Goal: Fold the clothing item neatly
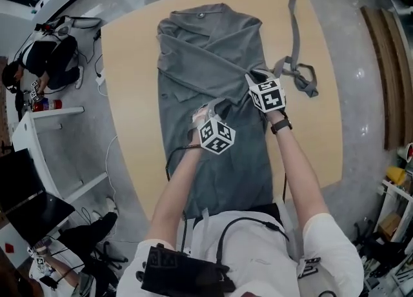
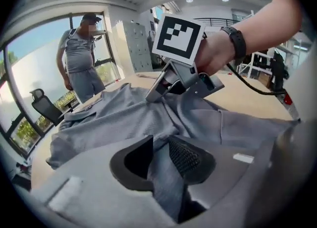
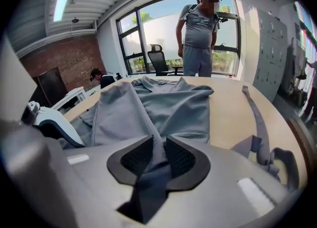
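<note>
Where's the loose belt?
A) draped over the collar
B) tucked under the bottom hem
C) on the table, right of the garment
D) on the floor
C: in the head view the belt lies on the bare table, off the right side of the garment.

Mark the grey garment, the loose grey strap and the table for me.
grey garment (image 1: 206, 50), head view, upper chest area.
loose grey strap (image 1: 295, 28), head view, straight upper stretch.
table (image 1: 132, 95), head view, bare top left of the garment.
</note>
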Demonstrator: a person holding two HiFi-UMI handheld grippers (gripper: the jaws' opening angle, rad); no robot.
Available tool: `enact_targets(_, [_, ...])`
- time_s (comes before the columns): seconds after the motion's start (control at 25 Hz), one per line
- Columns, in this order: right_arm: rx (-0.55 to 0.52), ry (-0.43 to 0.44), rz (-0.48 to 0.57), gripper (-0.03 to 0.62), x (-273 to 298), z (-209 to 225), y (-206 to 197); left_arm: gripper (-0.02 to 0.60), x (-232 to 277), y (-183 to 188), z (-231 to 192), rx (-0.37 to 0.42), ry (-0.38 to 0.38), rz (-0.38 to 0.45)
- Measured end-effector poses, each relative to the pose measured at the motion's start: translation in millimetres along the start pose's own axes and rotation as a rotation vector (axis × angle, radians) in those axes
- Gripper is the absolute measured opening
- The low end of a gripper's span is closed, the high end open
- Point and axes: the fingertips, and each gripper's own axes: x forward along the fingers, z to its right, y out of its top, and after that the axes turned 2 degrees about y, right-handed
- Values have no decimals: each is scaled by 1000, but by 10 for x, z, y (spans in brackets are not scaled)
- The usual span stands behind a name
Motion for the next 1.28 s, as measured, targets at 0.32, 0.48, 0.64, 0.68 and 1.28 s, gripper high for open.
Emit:
enact_targets(0.32, [72,-76,189,170,-646,387,178,104,-303,218,85,-206,-1,85])
enact_targets(0.48, [113,-189,168,189,-996,1077,-50,50,-353,275,137,-340,-24,112])
enact_targets(0.64, [248,-339,66,202,-1176,1749,-495,7,-295,251,262,-387,-39,96])
enact_targets(0.68, [310,-391,53,189,-1222,1902,-596,0,-278,233,301,-393,-44,86])
enact_targets(1.28, [479,-530,-29,258,-736,2135,-588,0,-242,-28,670,-478,-68,19])
